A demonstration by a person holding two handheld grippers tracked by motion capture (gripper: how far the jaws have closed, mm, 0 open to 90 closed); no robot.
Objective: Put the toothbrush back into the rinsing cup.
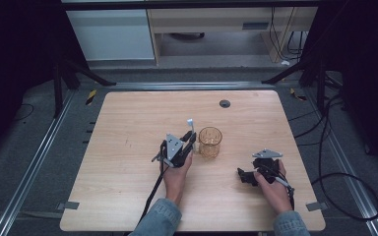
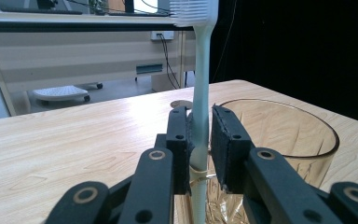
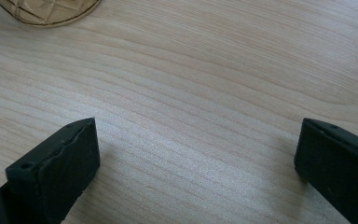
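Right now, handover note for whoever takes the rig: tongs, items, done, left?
Left tongs: shut on the toothbrush handle, brush upright, bristles on top, just beside the glass cup.
Right tongs: open, nothing in them, low over bare table to the right of the cup.
Cup: upright near the table's middle, nothing visible in it.
Done: toothbrush picked up and brought to the cup.
Left, probably: lower the toothbrush into the cup and release; the right tongs could steady the cup.
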